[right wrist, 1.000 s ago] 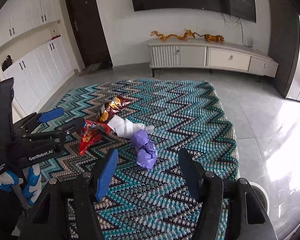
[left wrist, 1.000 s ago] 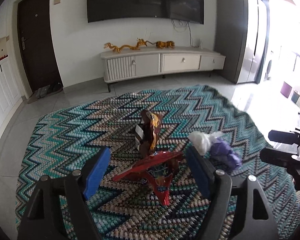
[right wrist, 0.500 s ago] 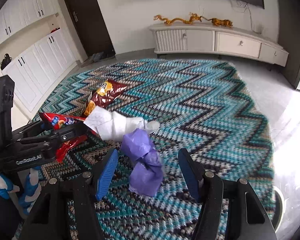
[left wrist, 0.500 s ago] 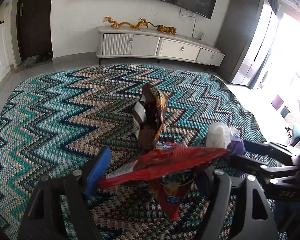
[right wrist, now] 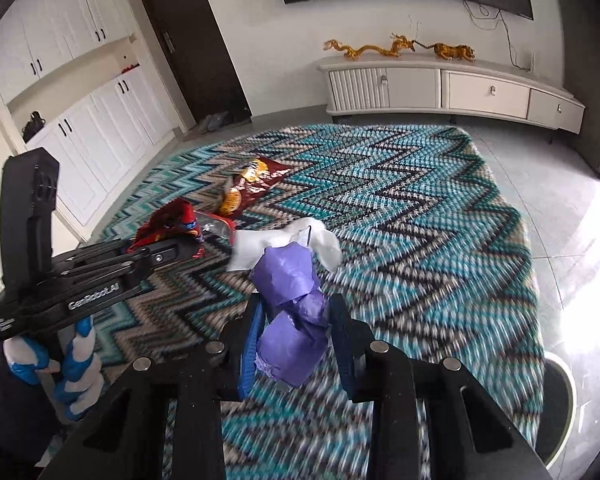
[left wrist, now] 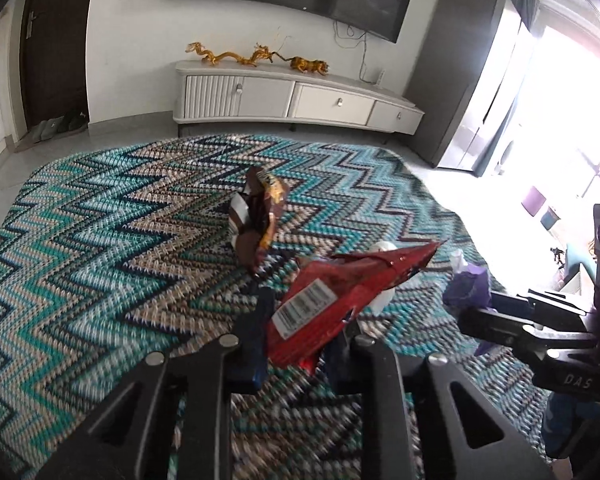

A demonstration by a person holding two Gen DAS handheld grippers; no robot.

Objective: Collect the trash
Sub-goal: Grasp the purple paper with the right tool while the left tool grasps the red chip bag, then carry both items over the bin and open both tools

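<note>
Left gripper (left wrist: 300,332): angled down over zigzag woven rug (left wrist: 100,248), jaws just closed, clamping crinkled red foil snack wrapper (left wrist: 340,300). Right gripper (right wrist: 296,320): angled down over rug, jaws just closed, pinching crumpled purple plastic bag (right wrist: 292,312).

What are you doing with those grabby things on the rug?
Picking up trash. The left tongs have just closed on a red snack wrapper, and the right tongs have just closed on a crumpled purple bag. A brown chip bag and a white wad of paper lie on the zigzag rug, not picked up yet.
</note>
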